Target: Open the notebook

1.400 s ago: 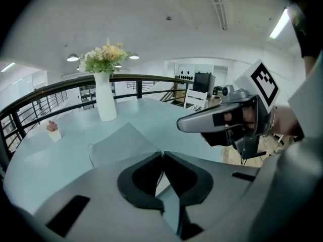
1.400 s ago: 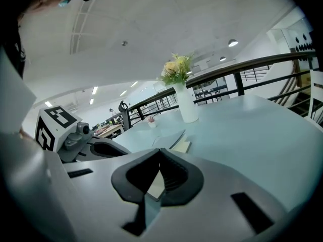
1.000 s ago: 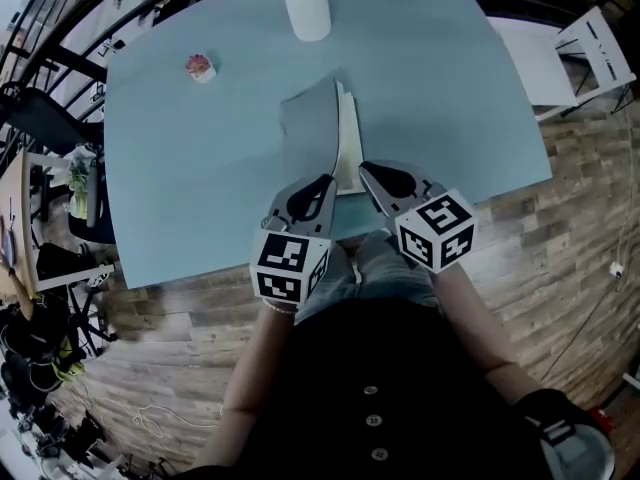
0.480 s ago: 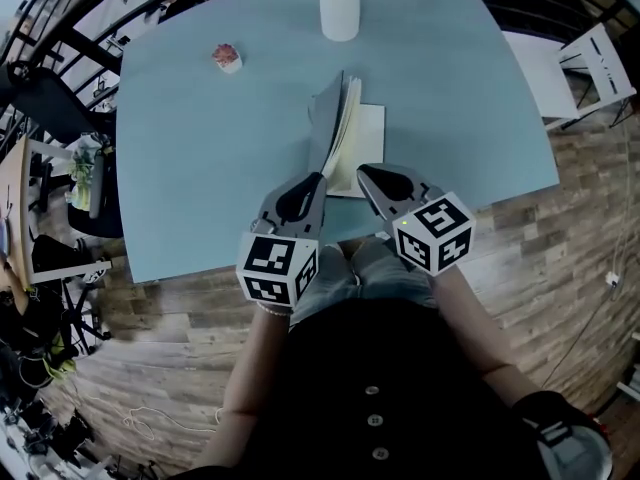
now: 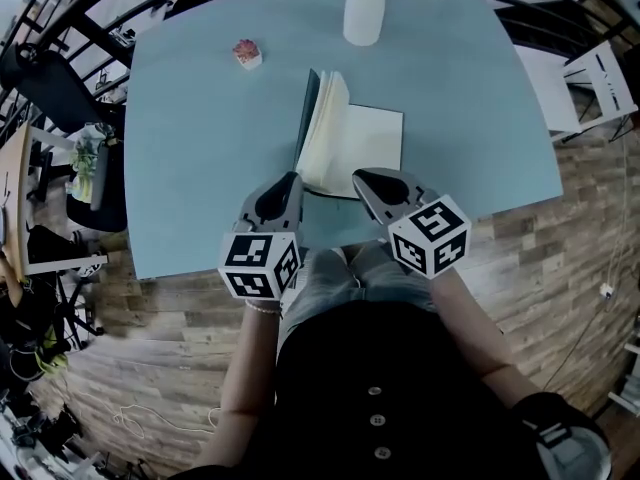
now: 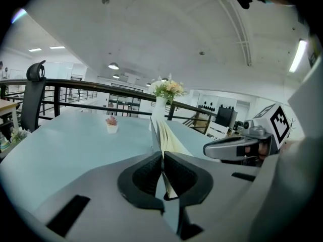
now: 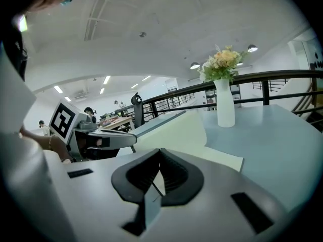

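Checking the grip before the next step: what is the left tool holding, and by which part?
The notebook: the left tool pinches the near edge of its raised cover.

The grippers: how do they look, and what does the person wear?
Both the left claw and right claw are grey shells with black ribbed pads. Each carries a white cube with black square markers. The person wears a dark buttoned top.
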### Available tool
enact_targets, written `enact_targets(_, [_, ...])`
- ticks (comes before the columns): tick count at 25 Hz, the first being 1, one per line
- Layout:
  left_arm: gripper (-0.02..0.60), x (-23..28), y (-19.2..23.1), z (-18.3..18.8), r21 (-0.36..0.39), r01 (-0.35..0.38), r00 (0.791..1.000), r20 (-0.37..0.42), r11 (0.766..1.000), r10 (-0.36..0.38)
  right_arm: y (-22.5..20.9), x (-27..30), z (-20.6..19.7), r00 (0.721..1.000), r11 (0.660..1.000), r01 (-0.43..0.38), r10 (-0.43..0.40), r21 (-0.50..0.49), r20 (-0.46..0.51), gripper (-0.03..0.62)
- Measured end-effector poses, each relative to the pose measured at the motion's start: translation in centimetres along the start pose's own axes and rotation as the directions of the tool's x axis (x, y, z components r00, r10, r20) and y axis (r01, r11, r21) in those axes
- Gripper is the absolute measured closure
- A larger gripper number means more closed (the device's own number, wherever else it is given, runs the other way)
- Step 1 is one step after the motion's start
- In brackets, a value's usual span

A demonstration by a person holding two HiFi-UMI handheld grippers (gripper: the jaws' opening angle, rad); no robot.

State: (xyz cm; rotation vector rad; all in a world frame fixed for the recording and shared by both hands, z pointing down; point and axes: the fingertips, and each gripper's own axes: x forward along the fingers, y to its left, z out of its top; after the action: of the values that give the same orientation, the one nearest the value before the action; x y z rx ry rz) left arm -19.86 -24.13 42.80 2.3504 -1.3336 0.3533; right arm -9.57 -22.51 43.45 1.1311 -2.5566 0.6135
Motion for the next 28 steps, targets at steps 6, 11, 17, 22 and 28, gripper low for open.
enact_targets(6, [0.549,-0.5,2.0,-0.6,-0.057,-0.054,0.999,0.004,0.997,0.054,0.7,0.8,0.0,1.000,1.000,-0.001,0.001,-0.010,-0.019,0.591])
enact_targets(11, [0.549,-1.0,4.1,-2.0,-0.092,-0.114,0.993,-0.023,0.989,0.112,1.2,1.6,-0.3,0.999,1.000,-0.010,0.010,-0.015,-0.034,0.589])
enact_targets(17, [0.545,-2.0,6.0,-5.6,-0.168,-0.171,0.983,-0.100,0.971,0.156,2.0,2.6,-1.1,0.997,0.999,-0.037,0.036,-0.019,-0.063,0.591])
enact_targets(22, [0.538,-2.6,6.1,-8.6,-0.203,-0.193,0.974,-0.161,0.960,0.162,2.8,3.5,-2.7,0.994,0.999,-0.049,0.048,-0.011,-0.094,0.591])
enact_targets(28, [0.534,-2.8,7.1,-10.8,-0.210,-0.196,0.966,-0.209,0.958,0.152,4.1,4.7,-4.1,0.989,0.998,-0.064,0.063,-0.008,-0.131,0.589])
